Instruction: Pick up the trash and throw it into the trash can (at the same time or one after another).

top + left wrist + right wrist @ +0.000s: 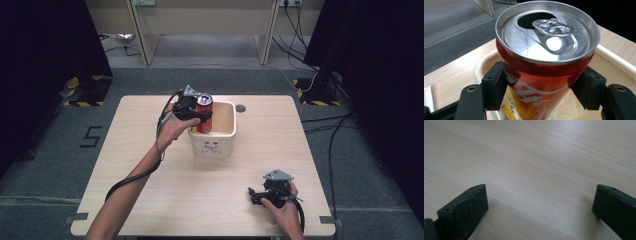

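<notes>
A red drink can (204, 113) with an opened silver top (546, 30) is held upright over the left part of a cream plastic tub (223, 141). My left gripper (199, 115) is shut on the can, its two black pads (495, 86) pressing the can's sides. The can's lower part reaches down inside the tub's rim (614, 58). My right gripper (256, 194) rests low near the table's front right, open, with nothing but bare wood (536, 170) between its jaws.
The light wooden table (140, 150) has a small round hole (241, 108) behind the tub. A white strip (428, 96) lies on the table left of the tub. Desk legs and cables stand on the grey floor beyond.
</notes>
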{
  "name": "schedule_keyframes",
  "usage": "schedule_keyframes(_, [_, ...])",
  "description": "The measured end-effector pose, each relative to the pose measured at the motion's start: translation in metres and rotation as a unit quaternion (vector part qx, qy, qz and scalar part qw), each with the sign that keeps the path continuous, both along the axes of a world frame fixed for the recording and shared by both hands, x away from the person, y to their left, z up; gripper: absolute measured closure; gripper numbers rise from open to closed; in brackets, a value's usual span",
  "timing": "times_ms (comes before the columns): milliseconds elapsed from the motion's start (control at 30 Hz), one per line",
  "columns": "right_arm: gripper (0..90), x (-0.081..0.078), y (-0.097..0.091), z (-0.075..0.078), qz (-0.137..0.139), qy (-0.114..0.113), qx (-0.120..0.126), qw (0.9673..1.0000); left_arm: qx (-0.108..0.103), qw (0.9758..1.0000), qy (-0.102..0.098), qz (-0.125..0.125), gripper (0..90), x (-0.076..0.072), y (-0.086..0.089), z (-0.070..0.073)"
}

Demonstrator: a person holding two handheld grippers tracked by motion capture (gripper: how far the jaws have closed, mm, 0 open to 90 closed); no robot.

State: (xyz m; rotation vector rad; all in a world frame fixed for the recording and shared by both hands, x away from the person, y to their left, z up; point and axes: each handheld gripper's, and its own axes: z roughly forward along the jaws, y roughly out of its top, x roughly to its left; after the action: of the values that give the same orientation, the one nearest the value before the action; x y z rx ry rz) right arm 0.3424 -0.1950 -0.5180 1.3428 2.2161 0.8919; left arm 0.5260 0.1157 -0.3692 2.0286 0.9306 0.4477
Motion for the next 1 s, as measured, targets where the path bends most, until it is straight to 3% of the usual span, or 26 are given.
schedule_keyframes(167, [0.3, 0.0, 0.0, 0.0, 0.0, 0.0, 0.0, 1.0, -0.005, 1.0, 0.001, 0.001, 32.0, 0.0, 0.0, 0.001])
schedule_keyframes(233, [0.3, 0.0, 0.0, 0.0, 0.0, 0.0, 0.0, 1.0, -0.015, 0.9999, 0.006, 0.006, 22.9, -0.002, 0.001, 0.004])
schedule_keyframes(433, [0.3, 0.0, 0.0, 0.0, 0.001, -0.001, -0.001, 1.0, -0.028, 0.9996, -0.008, 0.006, 17.3, -0.008, 0.003, 0.016])
schedule_keyframes(667, [0.3, 0.0, 0.0, 0.0, 0.002, -0.001, -0.001, 1.0, -0.033, 0.9993, -0.018, 0.003, 17.4, -0.017, 0.006, 0.031])
schedule_keyframes(1000, [0.3, 0.0, 0.0, 0.0, 0.002, -0.001, -0.002, 1.0, -0.046, 0.9987, -0.016, 0.013, 18.7, -0.018, 0.019, 0.035])
